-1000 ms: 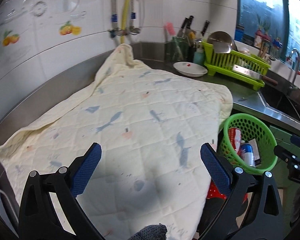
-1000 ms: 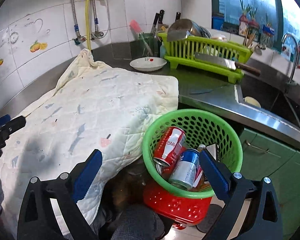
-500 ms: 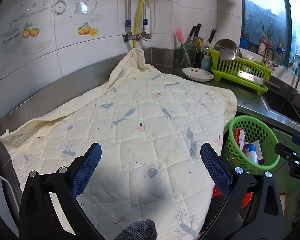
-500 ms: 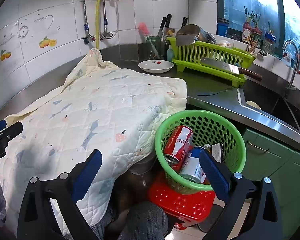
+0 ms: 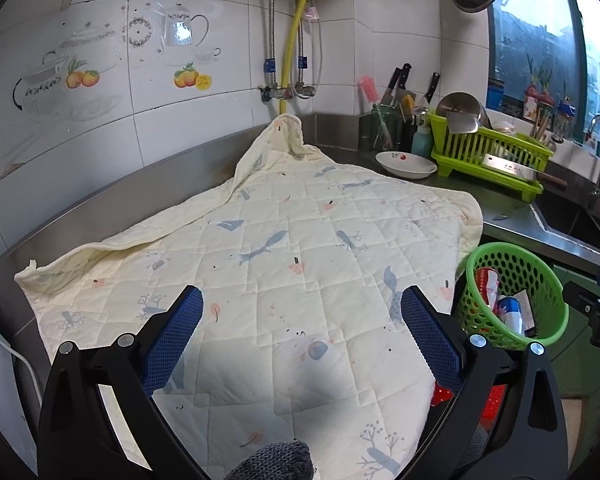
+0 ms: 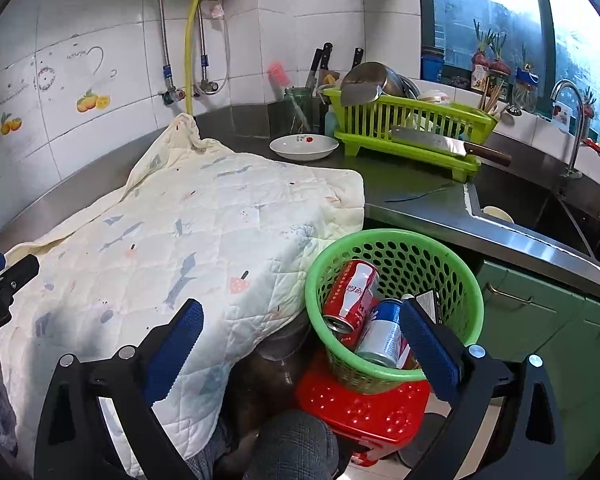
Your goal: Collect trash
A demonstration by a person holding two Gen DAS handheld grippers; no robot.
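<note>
A red can and a blue can are lying tilted in the green basket — sitting on a red stool.

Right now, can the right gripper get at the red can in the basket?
Probably yes. The right gripper is open and empty, and the red can lies on top in the open basket, nothing covering it.

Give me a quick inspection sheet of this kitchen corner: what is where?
Surface: steel counter, mostly under a quilted cloth.
Job's things: green basket on a red stool, holding a red can, a blue can and a dark packet.
Clutter: white dish, dish rack, cleaver.
Grippers: left gripper and right gripper both open, empty.
Cables: white cord at left edge.
Surroundings: tiled wall, sink, window.
</note>
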